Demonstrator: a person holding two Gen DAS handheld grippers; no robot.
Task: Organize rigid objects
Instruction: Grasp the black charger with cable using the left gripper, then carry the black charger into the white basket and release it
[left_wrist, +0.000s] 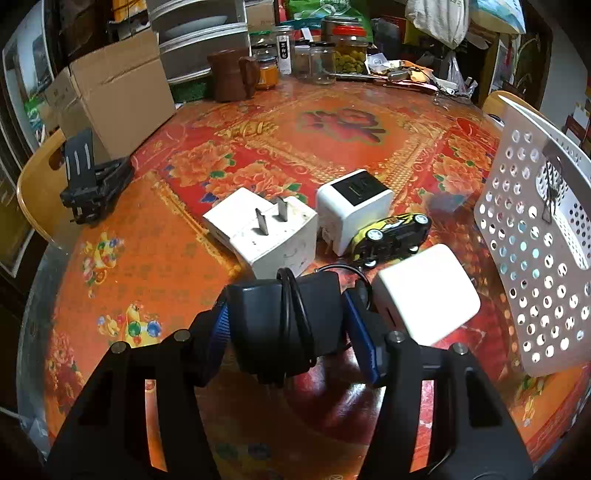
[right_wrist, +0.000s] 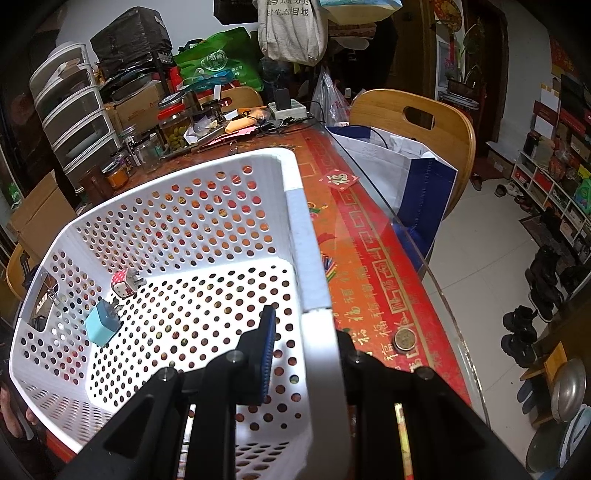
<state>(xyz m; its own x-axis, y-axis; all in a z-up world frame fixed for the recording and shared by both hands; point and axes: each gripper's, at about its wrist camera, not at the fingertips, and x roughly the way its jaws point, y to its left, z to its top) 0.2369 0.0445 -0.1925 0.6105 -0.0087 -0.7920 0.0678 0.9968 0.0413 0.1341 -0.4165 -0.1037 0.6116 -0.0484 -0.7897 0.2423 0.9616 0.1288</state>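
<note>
Black cord-wrapped power adapter (left_wrist: 286, 317) sits clamped in the left hand-held gripper (left_wrist: 286, 325); white perforated plastic basket (left_wrist: 535, 236), rim pinched by the right hand-held gripper (right_wrist: 306, 354), stands rightward.

Tabletop (left_wrist: 332, 122): glossy clear sheet over red-orange printed cloth. Basket (right_wrist: 184, 206): white perforated plastic, smooth. Black power adapter (left_wrist: 284, 317): matt plastic, rubbery cord wrapped round. White plug adapter (left_wrist: 266, 229): scuffed plastic, metal prongs. Toy car (left_wrist: 391, 236): glossy. Cardboard box (left_wrist: 118, 92): matt paper. Chair (right_wrist: 417, 122): varnished wood.
</note>
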